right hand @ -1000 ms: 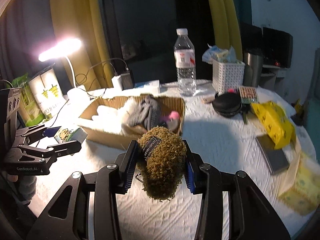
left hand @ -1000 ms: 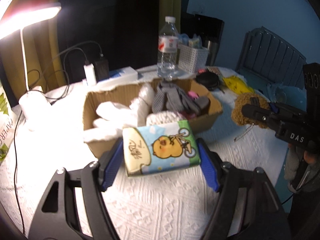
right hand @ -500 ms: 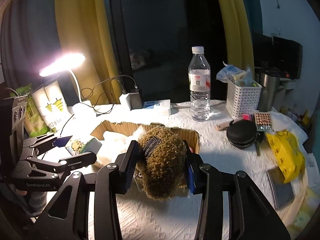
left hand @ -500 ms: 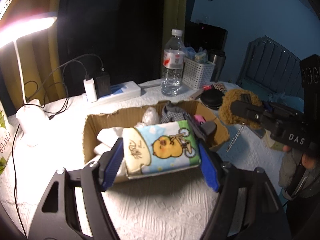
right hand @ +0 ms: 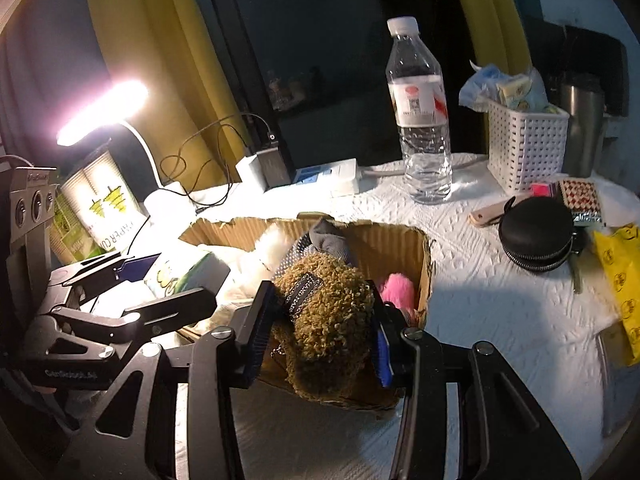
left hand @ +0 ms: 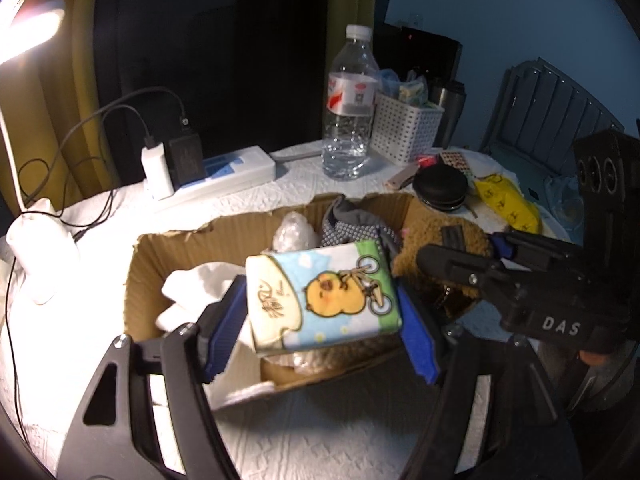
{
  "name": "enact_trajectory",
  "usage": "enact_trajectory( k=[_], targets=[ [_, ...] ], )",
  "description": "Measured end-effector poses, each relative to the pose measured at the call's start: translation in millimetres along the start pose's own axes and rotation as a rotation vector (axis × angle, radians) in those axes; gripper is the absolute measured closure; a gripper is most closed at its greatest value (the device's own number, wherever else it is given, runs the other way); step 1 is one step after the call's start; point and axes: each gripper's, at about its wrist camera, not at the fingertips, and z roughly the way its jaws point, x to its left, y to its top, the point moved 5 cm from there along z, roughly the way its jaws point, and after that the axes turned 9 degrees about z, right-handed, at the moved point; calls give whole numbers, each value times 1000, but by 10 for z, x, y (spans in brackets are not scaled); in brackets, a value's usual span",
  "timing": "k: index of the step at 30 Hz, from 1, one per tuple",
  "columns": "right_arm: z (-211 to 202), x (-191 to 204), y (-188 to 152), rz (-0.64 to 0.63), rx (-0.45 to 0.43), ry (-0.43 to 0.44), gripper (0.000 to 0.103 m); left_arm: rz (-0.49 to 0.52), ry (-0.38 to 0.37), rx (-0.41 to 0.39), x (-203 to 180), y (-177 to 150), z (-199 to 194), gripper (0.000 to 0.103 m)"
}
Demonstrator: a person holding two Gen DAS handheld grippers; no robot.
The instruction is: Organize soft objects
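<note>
My left gripper is shut on a tissue pack printed with a yellow chick, and holds it over the open cardboard box. My right gripper is shut on a brown fuzzy pouch with a black label, held over the box's right half. In the left wrist view the pouch shows beside the pack, with the right gripper around it. The box holds white soft items, a grey dotted cloth and a pink fluffy thing.
Behind the box stand a water bottle, a white basket, a power strip with chargers and a lit lamp. A black round case and a yellow bag lie to the right. A white cloth covers the table.
Both grippers have moved forward and over the box with their loads. The pouch now hangs over the box's right end, and the tissue pack over its middle.
</note>
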Motion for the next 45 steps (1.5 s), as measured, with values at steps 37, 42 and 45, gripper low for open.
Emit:
enact_trajectory(
  k=[37,42,45],
  targets=[
    [-738,327,-94,-45,-104,-99,43,34,-21,-150,-152,-9,-913,18],
    [-951,503,-139,-70,-135,-111,43,34,-13,-189,-183,-56,-1174,18],
    [-1071,589,-170,-83,-151,-124,40,30,-1,-222,-169,-95,-1349,18]
  ],
)
